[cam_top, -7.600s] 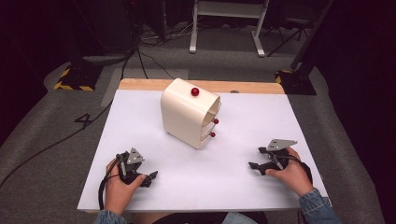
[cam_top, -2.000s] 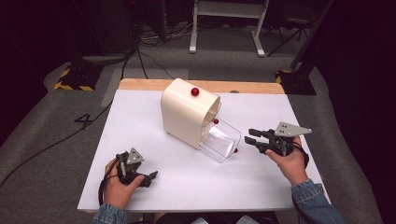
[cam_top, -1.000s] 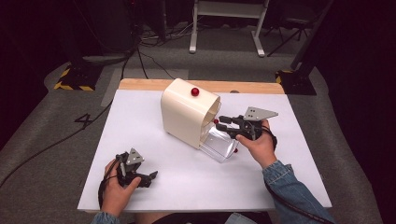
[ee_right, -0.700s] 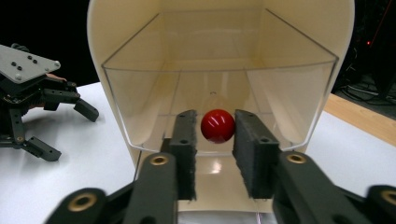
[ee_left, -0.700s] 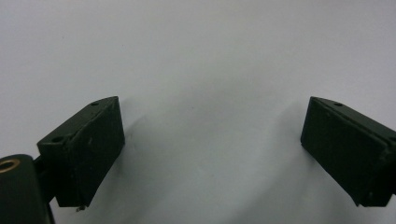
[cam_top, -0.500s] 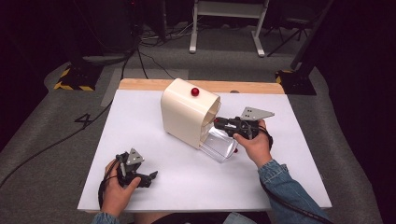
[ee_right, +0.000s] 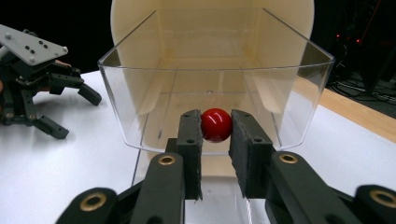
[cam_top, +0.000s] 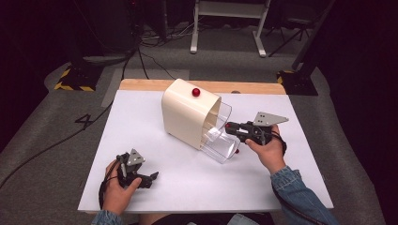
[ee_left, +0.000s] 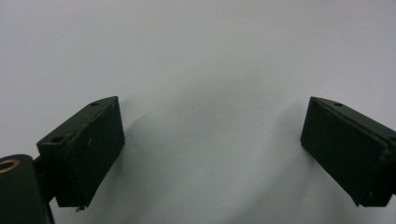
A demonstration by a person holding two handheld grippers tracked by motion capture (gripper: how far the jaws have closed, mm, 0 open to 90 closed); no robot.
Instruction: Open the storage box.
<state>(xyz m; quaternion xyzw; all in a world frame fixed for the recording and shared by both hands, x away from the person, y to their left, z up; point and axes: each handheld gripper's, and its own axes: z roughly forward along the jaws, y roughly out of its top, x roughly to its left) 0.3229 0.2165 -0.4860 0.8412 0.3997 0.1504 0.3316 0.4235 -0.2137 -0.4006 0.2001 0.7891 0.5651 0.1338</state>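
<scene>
Right tongs (ee_right: 215, 128) reach level toward the cream cabinet (cam_top: 187, 112), jaws clamped on a clear drawer's red knob (ee_right: 216, 124). Left tongs (cam_top: 149, 178) rest wide open, empty, on the tabletop (cam_top: 155, 117).

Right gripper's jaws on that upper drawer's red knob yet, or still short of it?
Touching. In the right gripper view, the right gripper has both jaws pressed against the sides of the red knob on the clear drawer, with no gap showing.

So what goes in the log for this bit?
right gripper: shut on red knob | clear drawer: pulled out | left gripper: open, resting on table
</scene>
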